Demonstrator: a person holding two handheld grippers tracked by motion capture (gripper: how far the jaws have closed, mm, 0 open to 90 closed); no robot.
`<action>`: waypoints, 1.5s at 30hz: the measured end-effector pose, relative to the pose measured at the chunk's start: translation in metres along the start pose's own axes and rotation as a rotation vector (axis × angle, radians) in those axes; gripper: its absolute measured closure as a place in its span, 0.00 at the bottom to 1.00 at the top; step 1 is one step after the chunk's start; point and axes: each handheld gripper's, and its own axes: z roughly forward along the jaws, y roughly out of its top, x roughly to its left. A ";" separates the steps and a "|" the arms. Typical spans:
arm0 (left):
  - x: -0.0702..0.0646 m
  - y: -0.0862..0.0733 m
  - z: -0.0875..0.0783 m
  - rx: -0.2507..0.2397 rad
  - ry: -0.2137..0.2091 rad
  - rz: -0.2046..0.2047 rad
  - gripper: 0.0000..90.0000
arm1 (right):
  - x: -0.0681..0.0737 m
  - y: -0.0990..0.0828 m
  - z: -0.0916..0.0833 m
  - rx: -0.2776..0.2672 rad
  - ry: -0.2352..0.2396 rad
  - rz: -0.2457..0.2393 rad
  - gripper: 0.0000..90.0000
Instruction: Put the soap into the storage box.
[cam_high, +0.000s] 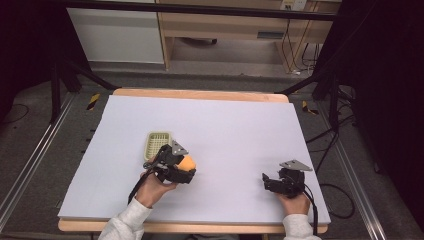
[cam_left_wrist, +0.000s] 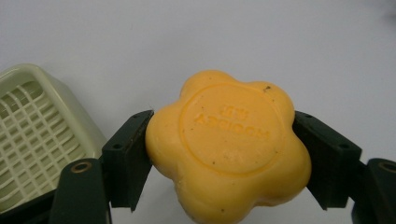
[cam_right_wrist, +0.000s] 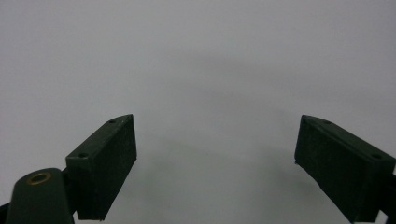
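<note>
Now, step: carrying soap toward dish; next called for lowering it squarely inside
Left gripper: clamped on soap, just beside dish
Right gripper: jaws apart, empty

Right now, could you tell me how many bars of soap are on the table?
1. The orange flower-shaped soap is clamped in the left gripper, just right of the pale green soap dish. None seems hidden.
</note>
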 end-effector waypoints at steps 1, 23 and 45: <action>0.002 -0.001 -0.001 0.002 0.003 0.001 0.29 | 0.000 0.000 0.000 0.000 0.001 0.000 0.15; 0.027 -0.002 -0.018 -0.049 0.042 -0.062 0.29 | 0.000 0.000 0.000 0.001 0.000 -0.002 0.15; 0.068 -0.004 -0.031 -0.080 0.103 -0.152 0.29 | -0.001 0.000 0.000 0.001 0.001 -0.003 0.15</action>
